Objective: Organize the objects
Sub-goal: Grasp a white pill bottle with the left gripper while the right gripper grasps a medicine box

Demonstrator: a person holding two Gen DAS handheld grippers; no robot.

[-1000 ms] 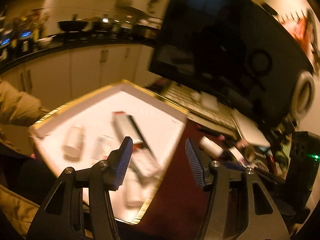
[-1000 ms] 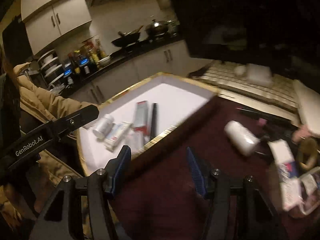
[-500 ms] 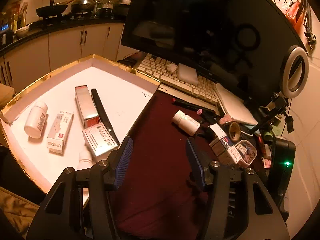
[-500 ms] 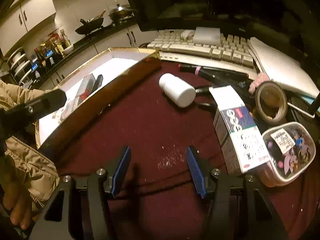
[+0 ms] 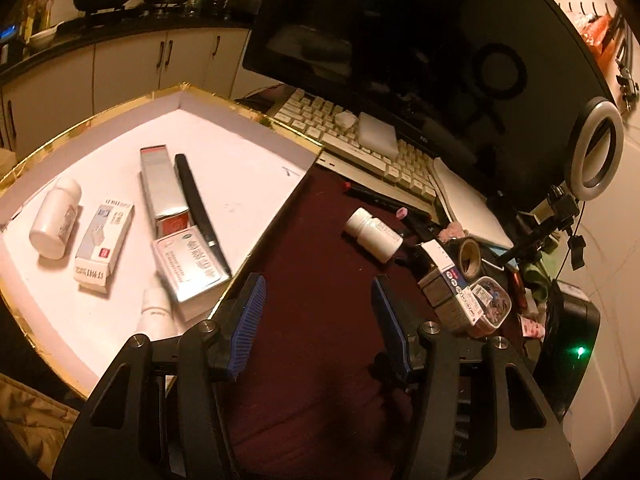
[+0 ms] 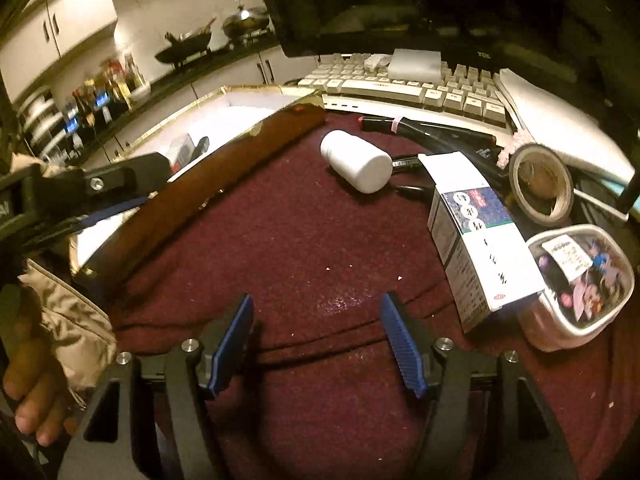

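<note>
A gold-rimmed white tray (image 5: pixel 248 128) on the left holds a white bottle (image 5: pixel 54 220), a small blue-white box (image 5: pixel 102 246), a long silver box (image 5: pixel 162 186), a black pen (image 5: pixel 198 208), a tin (image 5: pixel 190 266) and a white tube (image 5: pixel 156 312). On the maroon cloth lie a white pill bottle (image 5: pixel 374 234) (image 6: pixel 356 160), a medicine box (image 6: pixel 476 236), a tape roll (image 6: pixel 540 184), markers (image 6: pixel 432 128) and a clear tub (image 6: pixel 580 280). My left gripper (image 5: pixel 316 320) is open and empty over the cloth beside the tray. My right gripper (image 6: pixel 316 338) is open and empty above the cloth.
A keyboard (image 5: pixel 360 140) and dark monitor (image 5: pixel 400 40) stand behind the cloth. A ring light (image 5: pixel 596 146) and black device with green light (image 5: pixel 572 352) are at the right. A notebook (image 6: pixel 552 120) lies by the keyboard. The left gripper's body (image 6: pixel 80 192) shows over the tray's edge.
Both grippers have swung right and down from over the tray toward the maroon cloth. The loose items at the right now sit closer. Both stay open and empty.
</note>
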